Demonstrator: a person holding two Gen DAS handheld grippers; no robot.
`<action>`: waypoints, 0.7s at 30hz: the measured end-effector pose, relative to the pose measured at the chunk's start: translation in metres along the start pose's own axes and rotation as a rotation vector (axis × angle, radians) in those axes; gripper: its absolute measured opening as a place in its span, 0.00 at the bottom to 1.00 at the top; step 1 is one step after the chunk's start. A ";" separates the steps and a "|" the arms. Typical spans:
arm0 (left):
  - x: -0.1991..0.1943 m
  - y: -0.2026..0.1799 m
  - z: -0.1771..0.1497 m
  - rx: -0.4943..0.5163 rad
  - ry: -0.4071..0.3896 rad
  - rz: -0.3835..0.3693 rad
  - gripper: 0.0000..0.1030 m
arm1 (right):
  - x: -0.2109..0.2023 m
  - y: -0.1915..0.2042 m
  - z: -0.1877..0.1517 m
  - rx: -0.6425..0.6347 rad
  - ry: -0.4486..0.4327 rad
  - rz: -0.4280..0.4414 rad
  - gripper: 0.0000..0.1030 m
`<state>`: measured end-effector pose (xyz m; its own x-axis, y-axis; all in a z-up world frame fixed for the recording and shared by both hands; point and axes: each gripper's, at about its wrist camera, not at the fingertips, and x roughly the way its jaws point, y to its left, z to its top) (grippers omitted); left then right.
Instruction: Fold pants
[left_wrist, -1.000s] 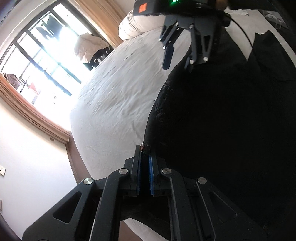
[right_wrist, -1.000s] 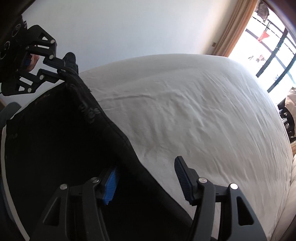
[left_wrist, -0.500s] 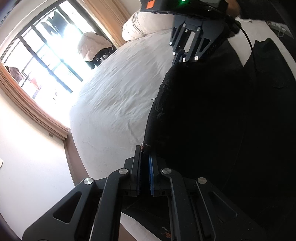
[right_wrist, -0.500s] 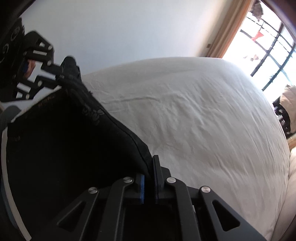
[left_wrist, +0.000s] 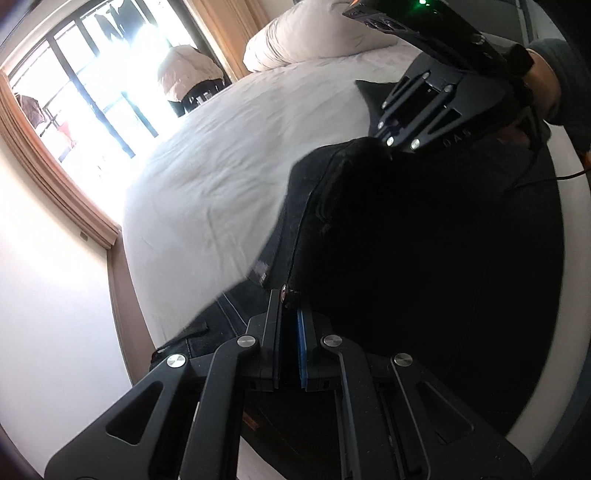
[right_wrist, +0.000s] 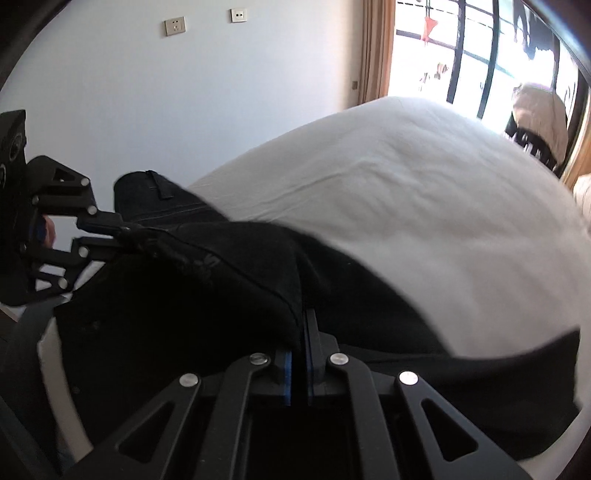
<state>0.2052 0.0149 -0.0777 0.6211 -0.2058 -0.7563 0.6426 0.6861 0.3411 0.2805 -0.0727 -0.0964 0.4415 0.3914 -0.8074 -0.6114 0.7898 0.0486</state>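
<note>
- The black pants (left_wrist: 424, 258) lie on the white bed (left_wrist: 221, 177), along its near edge, and one long side of them is lifted off the sheet.
- The left gripper (left_wrist: 290, 295) has its fingers clamped tight on the cloth at the edge with the metal button; no gap shows between the blue pads.
- The right gripper (right_wrist: 301, 317) has its fingers pinched on the same raised edge further along. Its jaws have just been closing, and cloth sits between them.
- I judge the fold to be in its first stage: both corners are held and the raised layer hangs over the rest of the pants, but it has not been laid down.
- What is left, by my reading: carry the held edge across, set it flat, let go, then fold again to shorten the bundle.
- The far part of the pants, with a belt loop (right_wrist: 159, 184) showing, rests flat on the sheet.
- Around: a pillow (left_wrist: 314, 33) at the head of the bed, a bright window (left_wrist: 92, 74) with tan curtains (right_wrist: 376, 48), clothes hanging outside, two wall sockets (right_wrist: 175, 26).
- The sheet beyond the pants is bare, so nothing blocks the fold. A thin cable (left_wrist: 535, 177) trails over the cloth near the person's hand (left_wrist: 543, 74) and might snag.
</note>
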 end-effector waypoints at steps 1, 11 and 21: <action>0.000 -0.004 -0.002 -0.002 0.005 -0.005 0.05 | -0.001 0.005 -0.005 0.001 0.002 -0.001 0.06; -0.009 -0.056 -0.040 0.122 0.045 -0.042 0.05 | -0.021 0.050 -0.062 -0.022 0.019 -0.022 0.06; 0.010 -0.088 -0.061 0.190 0.089 -0.075 0.05 | -0.022 0.082 -0.117 -0.097 0.090 -0.084 0.06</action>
<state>0.1272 -0.0051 -0.1490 0.5318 -0.1834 -0.8268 0.7639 0.5255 0.3747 0.1445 -0.0718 -0.1433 0.4360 0.2788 -0.8556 -0.6370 0.7673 -0.0746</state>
